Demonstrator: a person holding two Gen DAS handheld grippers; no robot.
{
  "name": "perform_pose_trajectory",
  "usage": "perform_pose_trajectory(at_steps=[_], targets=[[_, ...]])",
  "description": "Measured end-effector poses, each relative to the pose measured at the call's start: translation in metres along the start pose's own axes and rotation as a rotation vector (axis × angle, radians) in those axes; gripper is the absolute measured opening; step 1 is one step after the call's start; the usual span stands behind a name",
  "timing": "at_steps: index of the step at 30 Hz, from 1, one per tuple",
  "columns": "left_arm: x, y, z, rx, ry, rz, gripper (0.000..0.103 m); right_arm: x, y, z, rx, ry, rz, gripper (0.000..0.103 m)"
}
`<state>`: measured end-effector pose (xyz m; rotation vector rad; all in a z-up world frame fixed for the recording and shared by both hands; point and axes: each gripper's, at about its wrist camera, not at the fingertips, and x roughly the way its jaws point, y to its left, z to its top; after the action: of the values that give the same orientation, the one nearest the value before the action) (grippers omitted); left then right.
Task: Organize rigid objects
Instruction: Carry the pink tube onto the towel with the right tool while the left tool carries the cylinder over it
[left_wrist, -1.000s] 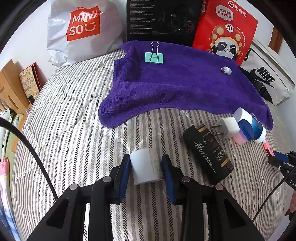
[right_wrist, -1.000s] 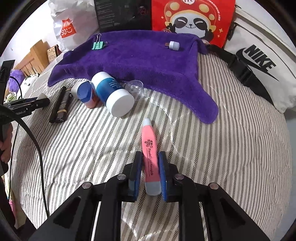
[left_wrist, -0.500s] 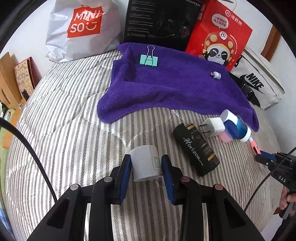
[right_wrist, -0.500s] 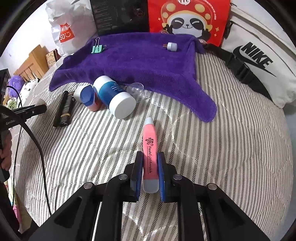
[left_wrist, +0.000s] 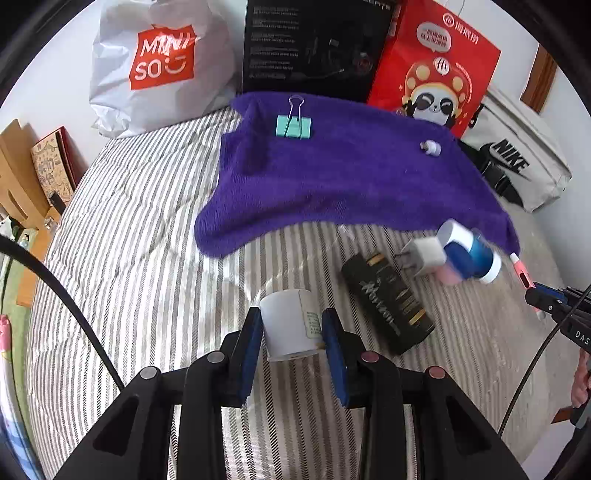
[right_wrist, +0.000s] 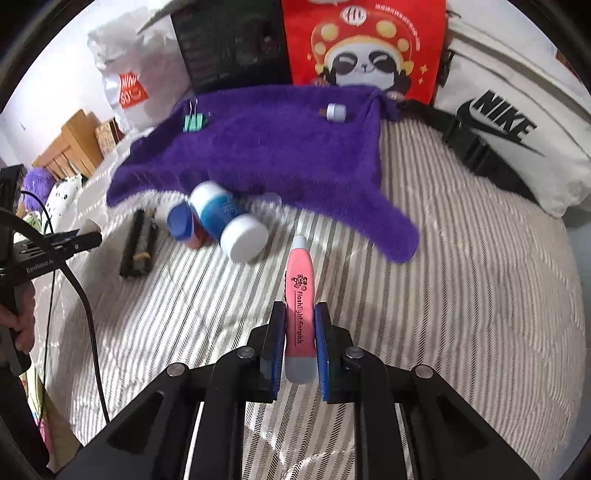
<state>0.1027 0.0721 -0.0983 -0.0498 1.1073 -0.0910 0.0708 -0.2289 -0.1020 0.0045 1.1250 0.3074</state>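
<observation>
Above the striped bed, the left gripper (left_wrist: 291, 332) is clamped on a white charger (left_wrist: 290, 334) and the right gripper (right_wrist: 300, 341) pinches a pink earpick (right_wrist: 300, 295), both lifted, probably headed for the purple towel (left_wrist: 343, 184) with the clip (left_wrist: 294, 125).

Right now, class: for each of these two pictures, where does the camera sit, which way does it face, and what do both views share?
Left wrist: rides the left hand-held gripper, facing across the striped bed toward the purple towel; its fingers clamp a white cylinder, the person's other hand at right.
Right wrist: rides the right hand-held gripper, facing the same towel; its fingers clamp a pink flashlight earpick.
Shared: towel, green binder clip, black box, blue bottle.
</observation>
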Motion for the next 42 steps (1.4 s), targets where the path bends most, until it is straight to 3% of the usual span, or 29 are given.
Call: perform_pose_trajectory(at_steps=[24, 32, 42], targets=[[-0.005, 0.003, 0.067, 0.009, -0.064, -0.041, 0.032, -0.002, -0.004, 0.083, 0.001, -0.069, -0.019, 0.015], [0.004, 0.015, 0.080, -0.009, -0.054, -0.034, 0.032, 0.017, -0.008, 0.110, 0.012, -0.072, -0.018, 0.015], [0.018, 0.023, 0.091, -0.014, -0.037, -0.021, 0.032, 0.068, -0.024, 0.148, 0.059, -0.021, -0.080, 0.015]])
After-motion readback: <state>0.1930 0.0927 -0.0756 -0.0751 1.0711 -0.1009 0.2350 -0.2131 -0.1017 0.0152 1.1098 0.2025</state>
